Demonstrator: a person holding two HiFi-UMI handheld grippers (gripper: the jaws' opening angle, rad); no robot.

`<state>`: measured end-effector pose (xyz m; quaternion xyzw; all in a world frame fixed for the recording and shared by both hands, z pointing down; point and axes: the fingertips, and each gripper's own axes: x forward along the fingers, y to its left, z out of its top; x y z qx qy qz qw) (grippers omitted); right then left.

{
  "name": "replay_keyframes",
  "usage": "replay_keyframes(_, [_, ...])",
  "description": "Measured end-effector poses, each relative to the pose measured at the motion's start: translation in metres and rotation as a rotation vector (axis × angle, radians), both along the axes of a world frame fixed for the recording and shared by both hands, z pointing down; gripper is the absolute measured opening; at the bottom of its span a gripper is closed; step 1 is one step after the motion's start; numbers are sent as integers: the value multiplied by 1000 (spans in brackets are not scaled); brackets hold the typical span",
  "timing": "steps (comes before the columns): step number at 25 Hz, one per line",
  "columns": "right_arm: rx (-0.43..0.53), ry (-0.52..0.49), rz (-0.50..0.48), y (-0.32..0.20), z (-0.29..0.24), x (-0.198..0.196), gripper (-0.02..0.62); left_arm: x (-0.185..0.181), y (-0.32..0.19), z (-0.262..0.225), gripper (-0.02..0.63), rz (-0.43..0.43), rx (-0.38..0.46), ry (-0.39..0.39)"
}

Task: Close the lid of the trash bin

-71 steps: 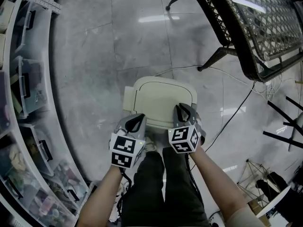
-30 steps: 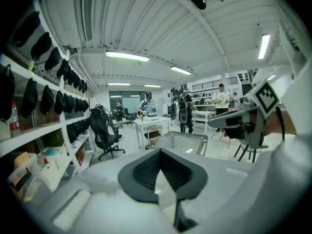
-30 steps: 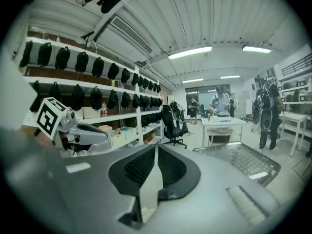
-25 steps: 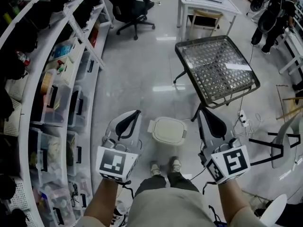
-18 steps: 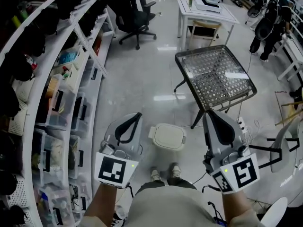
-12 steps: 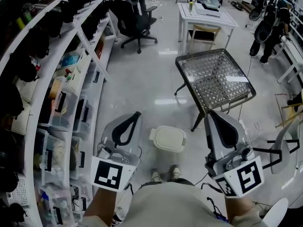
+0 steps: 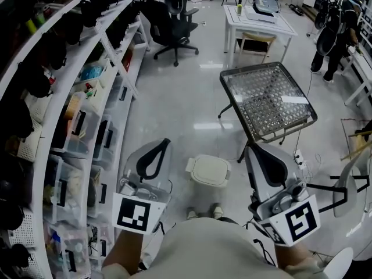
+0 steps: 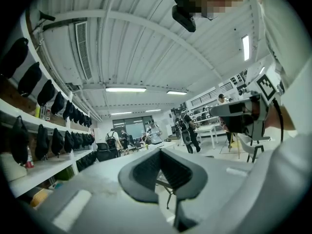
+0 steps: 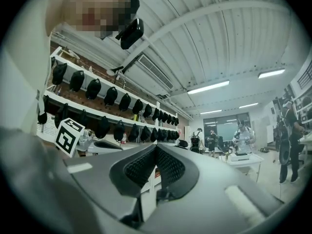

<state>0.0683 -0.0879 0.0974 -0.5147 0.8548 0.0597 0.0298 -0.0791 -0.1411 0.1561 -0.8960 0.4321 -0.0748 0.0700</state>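
**Tongs, two.**
- Left tongs point(image 7: 160, 146): lower left of the head view, pointing towards the top of the frame. In the left gripper view the left tongs point(image 8: 158, 151) are pressed together with nothing between them.
- Right tongs point(image 7: 251, 150): lower right of the head view. In the right gripper view the right tongs point(image 9: 155, 149) are also pressed together and empty.
- Neither pair touches the bin.

**Marker cubes, two.** One sits on the left unit point(image 7: 138, 213) and one on the right point(image 7: 294, 220).

**Trash bin point(image 7: 208, 171), one.** Cream-coloured, it stands on the floor point(image 7: 174, 97) at lower centre of the head view. In the frame it lies between the two tongs.

**Lid point(image 7: 210, 168), one.** It lies flat and shut on the bin.

**Shoes, two.** Left point(image 7: 191, 214) and right point(image 7: 217, 212), just below the bin.

**Mesh-topped surface point(image 7: 267, 100), one.** Dark-framed, right of centre and above the bin.

**White surface point(image 7: 258, 17), one.** At the top of the frame, carrying small items too small to identify.

**Black office chair point(image 7: 174, 28), one.** Counted at upper centre, beside the shelving.

**Shelving point(image 7: 70, 97), one long run.** It curves down the left edge and holds clear storage boxes.
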Motion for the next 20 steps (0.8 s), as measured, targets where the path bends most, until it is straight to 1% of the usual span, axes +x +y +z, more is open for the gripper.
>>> replay_keyframes(5, [-8, -20, -19, -6, 0, 2, 3, 0, -7, 5, 2, -12, -18, 16])
replay_keyframes(12, [-22, -11, -26, -12, 7, 1, 3, 3, -9, 12, 2, -7, -28, 1])
replay_keyframes(16, [-16, -6, -39, -16, 8, -1, 3, 6, -9, 8, 0, -6, -10, -13])
replay_keyframes(20, [-31, -5, -31, -16, 13, 2, 3, 11, -7, 11, 2, 7, -13, -30])
